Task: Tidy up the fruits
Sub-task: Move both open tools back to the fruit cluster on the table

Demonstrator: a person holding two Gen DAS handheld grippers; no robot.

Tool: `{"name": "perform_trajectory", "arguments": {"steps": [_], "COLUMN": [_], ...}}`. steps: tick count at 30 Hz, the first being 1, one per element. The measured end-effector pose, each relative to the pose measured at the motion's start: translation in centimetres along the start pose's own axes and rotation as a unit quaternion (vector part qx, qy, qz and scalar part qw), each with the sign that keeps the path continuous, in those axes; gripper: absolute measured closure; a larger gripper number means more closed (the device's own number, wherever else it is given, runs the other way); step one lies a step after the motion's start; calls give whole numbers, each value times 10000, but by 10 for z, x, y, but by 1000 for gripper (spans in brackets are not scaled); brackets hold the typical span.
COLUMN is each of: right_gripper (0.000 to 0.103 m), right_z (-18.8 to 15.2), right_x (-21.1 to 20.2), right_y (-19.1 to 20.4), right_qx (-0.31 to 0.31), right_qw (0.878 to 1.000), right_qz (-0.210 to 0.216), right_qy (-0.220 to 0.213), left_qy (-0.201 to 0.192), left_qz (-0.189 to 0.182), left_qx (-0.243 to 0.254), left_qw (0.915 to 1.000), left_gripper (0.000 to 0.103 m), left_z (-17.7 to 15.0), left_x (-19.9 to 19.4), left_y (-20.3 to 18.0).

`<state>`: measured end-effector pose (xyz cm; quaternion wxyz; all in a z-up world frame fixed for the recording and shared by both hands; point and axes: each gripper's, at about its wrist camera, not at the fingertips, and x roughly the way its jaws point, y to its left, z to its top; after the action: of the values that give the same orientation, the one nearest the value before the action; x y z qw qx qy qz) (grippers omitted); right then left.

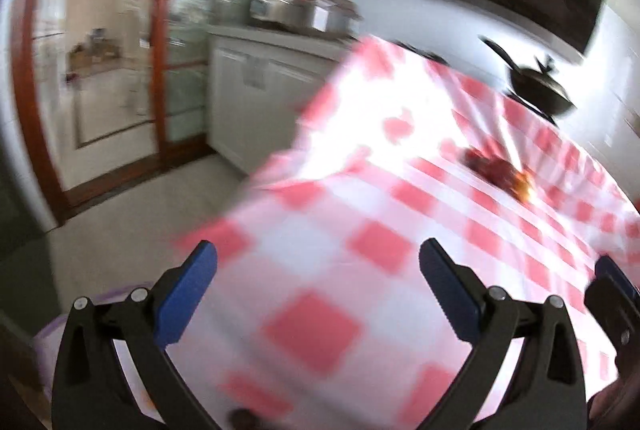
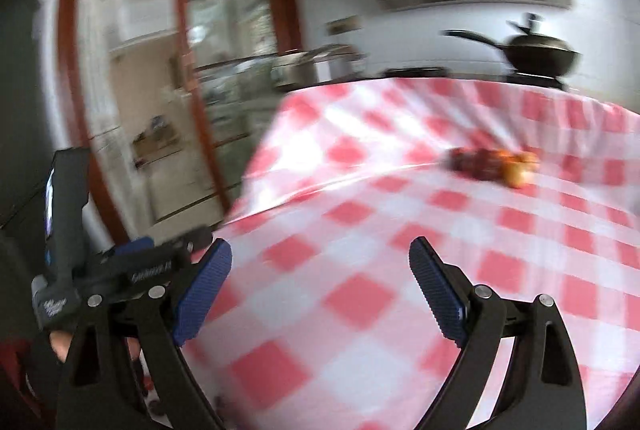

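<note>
A small heap of fruit [image 1: 500, 170], dark red pieces with orange ones beside them, lies far out on the red-and-white checked tablecloth [image 1: 320, 322]. In the right wrist view the fruit [image 2: 492, 164] is blurred, right of centre. My left gripper [image 1: 318, 244] hangs open above the cloth's near part with nothing between its blue pads. My right gripper [image 2: 320, 241] is open too, empty, and well short of the fruit. Each gripper shows in the other's view: the right gripper [image 1: 612, 278] at the right edge, the left gripper [image 2: 168, 244] at the lower left, held by a hand [image 2: 60, 346].
A black lidded pan [image 2: 540, 54] stands behind the table's far edge. Steel pots [image 1: 296, 10] sit on a white counter at the back. The cloth hangs over the table's left edge [image 1: 272, 166], with tiled floor and a glass sliding door [image 1: 120, 70] beyond. A pale purple rim [image 1: 48, 330] shows at bottom left.
</note>
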<state>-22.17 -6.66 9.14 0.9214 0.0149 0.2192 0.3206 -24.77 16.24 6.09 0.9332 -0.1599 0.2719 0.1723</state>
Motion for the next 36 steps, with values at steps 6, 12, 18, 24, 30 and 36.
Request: {"name": "perform_trajectory", "arguments": {"steps": [6,12,18,24,30,36], "right_gripper": [15,15,15,15,15,15], "right_z": [16,38,46,38,35,41], "right_x": [10,26,54,87,113,141], "right_y": [-73,-123,-174,-223,-267,-291], "right_qx": [601,835,1235,1569,1920,1907], "right_qw": [9942,9840,9719,9587,9475,9484], "right_qz": [-881,-1574,-1981,-2258,-2343,-2241], "right_qy": [-122,-24,299,732,1020,1178], "left_qy": [484,768,955,988,979,930], "left_qz": [-609,-951,-943,-1149,-1379,-1487], "left_qx": [507,289,171,33,-234,-353], "left_qw": [9957,9921,9908,9884,9853,9839], "left_gripper": [2,2,2,2,2,2], "left_z": [7,19,29,39,40,40], "left_x": [66,122,163,182,187,186], "left_y": [-90,-140,-165,-170,-162,-158]}}
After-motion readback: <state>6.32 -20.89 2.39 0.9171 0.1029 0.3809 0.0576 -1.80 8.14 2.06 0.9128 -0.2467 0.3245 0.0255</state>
